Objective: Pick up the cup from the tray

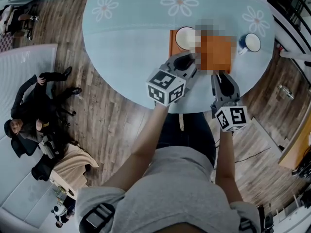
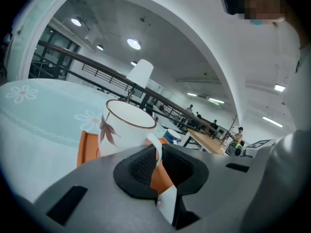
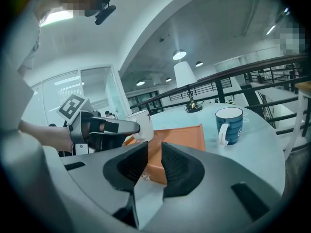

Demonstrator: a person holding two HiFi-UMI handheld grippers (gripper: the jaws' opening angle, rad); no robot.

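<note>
**Handle pinched, cup not lifted yet**

The left claw (image 2: 158,161) has its two jaws closed in on the handle (image 2: 155,147) of the white cup (image 2: 124,130). It looks like a pinch on the handle. The cup stands just in front of this claw, on the near left corner of the orange tray (image 2: 87,147). So the reaching and the grabbing look done. I think the lifting is what is left, because the cup seems to sit down low on the tray.

The right claw (image 3: 154,161) has its jaws apart with nothing pinched. The near edge of the tray lies just in front of it. A blue mug (image 3: 229,125) stands off to its right, on the round table (image 1: 131,47) and not on the tray.

Some things are hard to see. The left claw's own body hides the bottom of the cup, so I cannot be sure the cup touches the tray. One pad (image 2: 177,166) is so close to the handle that I cannot tell how hard it presses. From above, a blurry patch covers much of the tray.
</note>
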